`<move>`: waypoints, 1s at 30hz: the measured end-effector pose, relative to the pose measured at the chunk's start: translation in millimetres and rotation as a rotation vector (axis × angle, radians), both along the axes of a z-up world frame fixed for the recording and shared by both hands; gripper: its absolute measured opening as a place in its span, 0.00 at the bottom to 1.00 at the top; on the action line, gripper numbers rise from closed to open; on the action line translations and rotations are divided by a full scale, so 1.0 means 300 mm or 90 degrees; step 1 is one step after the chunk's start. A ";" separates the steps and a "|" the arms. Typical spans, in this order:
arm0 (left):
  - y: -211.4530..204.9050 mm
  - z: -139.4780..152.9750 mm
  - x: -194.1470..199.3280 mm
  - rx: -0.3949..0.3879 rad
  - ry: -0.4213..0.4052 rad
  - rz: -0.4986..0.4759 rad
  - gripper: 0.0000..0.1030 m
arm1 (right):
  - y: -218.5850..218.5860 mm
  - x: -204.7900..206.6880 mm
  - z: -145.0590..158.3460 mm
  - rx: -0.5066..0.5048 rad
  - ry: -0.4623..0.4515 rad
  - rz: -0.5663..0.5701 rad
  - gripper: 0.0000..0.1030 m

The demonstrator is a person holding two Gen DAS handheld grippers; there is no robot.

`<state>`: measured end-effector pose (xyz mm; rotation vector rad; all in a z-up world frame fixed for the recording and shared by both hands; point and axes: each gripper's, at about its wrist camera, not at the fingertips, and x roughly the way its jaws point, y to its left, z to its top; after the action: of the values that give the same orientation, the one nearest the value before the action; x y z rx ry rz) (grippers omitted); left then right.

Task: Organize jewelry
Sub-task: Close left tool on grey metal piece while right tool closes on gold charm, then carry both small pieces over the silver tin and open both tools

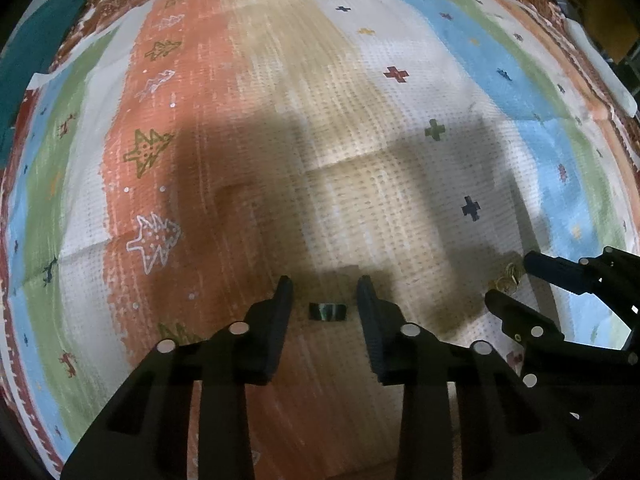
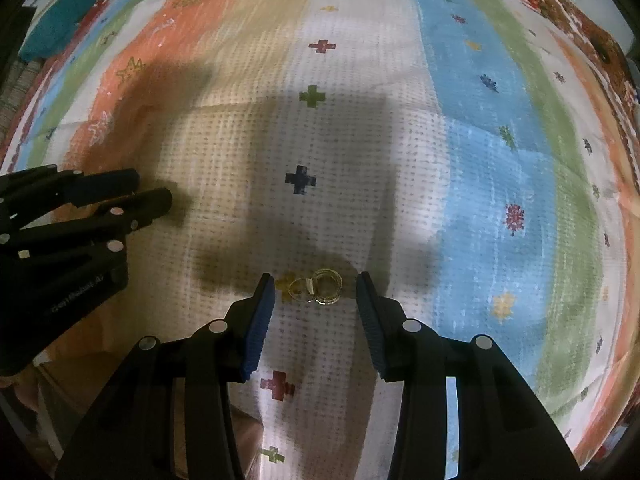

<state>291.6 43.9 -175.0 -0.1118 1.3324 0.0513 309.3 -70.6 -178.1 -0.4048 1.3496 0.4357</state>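
Dark band ring point(image 1: 327, 312) flat on patterned cloth point(image 1: 360, 120) over desk, between parted fingers of left tool point(image 1: 325, 294), pads not touching, nothing held. Gold rings point(image 2: 318, 290), small cluster w/ pale tag, likewise between part-open right tool point(image 2: 315, 290), ungripped. Prob. light, stiff, slick metal, low-lying: pinch across outer edges, tips right down at cloth, else likely to skid or flip.

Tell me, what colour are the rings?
Gold rings, clearest in the right wrist view.
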 end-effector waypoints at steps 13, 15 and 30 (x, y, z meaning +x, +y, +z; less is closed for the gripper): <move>0.000 0.000 -0.003 -0.001 0.000 0.010 0.18 | -0.042 0.005 -0.003 0.006 -0.010 0.000 0.12; 0.007 0.009 -0.017 -0.001 -0.003 0.019 0.18 | -0.048 0.004 0.002 0.008 -0.013 0.001 0.12; 0.071 0.085 -0.115 -0.010 -0.027 0.048 0.18 | -0.053 -0.067 0.128 0.050 -0.052 0.023 0.12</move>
<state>257.0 65.2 -149.4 -0.1759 1.2859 0.1013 289.1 -86.4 -139.7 -0.3788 1.2433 0.4957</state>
